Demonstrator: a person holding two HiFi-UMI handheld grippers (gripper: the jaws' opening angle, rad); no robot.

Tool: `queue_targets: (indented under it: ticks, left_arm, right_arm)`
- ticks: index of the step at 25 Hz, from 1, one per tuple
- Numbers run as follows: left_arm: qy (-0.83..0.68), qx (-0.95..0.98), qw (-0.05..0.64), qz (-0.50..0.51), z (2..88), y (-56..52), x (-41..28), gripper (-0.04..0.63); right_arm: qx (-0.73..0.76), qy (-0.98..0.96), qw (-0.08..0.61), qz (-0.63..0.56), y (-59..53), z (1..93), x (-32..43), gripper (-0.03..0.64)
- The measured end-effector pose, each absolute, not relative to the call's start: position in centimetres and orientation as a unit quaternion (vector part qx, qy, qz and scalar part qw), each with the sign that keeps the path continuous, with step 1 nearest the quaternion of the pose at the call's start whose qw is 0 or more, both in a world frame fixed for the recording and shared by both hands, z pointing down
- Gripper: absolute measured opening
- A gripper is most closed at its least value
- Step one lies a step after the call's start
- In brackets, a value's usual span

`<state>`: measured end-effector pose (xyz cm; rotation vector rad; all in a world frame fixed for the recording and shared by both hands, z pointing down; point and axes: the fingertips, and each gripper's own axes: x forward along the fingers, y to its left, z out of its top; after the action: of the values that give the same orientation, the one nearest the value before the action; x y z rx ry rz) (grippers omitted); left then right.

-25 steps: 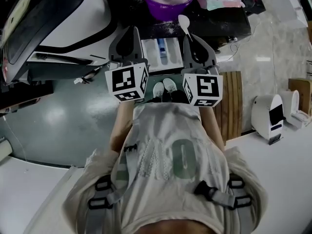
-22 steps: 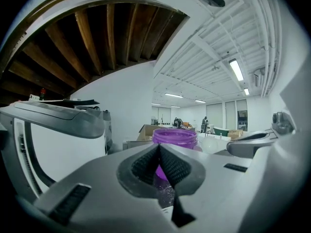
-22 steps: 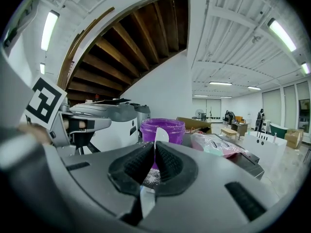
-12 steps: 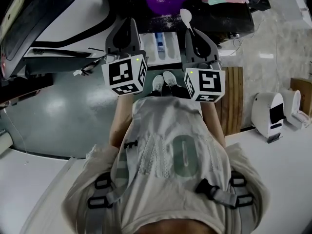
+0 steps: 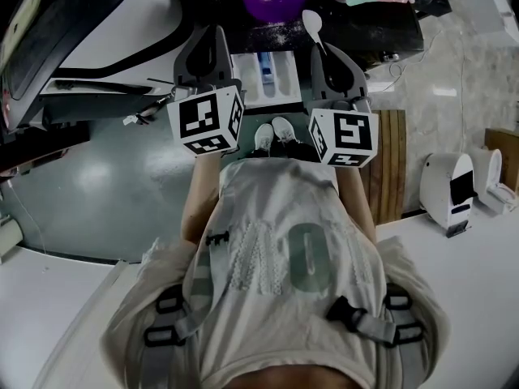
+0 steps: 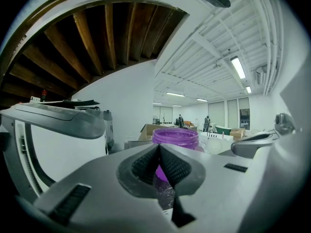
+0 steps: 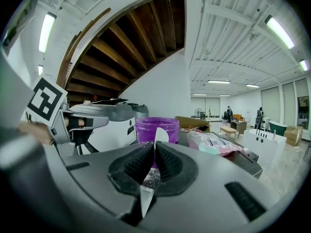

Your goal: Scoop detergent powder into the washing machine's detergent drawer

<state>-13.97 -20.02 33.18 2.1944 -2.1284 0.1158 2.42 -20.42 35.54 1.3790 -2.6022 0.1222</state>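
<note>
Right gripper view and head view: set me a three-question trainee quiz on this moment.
1. True or false: the right gripper has its tongs shut on the white spoon.
2. In the head view, which container stands beyond the open detergent drawer? A. purple tub of powder B. green bucket C. glass jar
3. Fill in: the left gripper has its tongs ____, with nothing between them.
Key: 1 true; 2 A; 3 shut.
</note>
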Motion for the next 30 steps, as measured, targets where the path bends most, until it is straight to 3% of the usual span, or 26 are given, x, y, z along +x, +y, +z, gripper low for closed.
queue_targets:
  ticks: [19, 30]
  left_arm:
    - [-0.709, 0.704, 0.037, 0.022, 32.4, -20.0, -15.0, 0.021]
    - [-0.723, 0.69, 0.042, 0.022, 33.0, -20.0, -15.8, 0.021]
  right_arm:
    - [0.495, -0.865, 0.066, -0.054, -25.1, 29.0, 4.9, 0.003]
    - [0.38, -0.891, 0.159, -0.189, -29.3, 24.5, 0.2, 0.009]
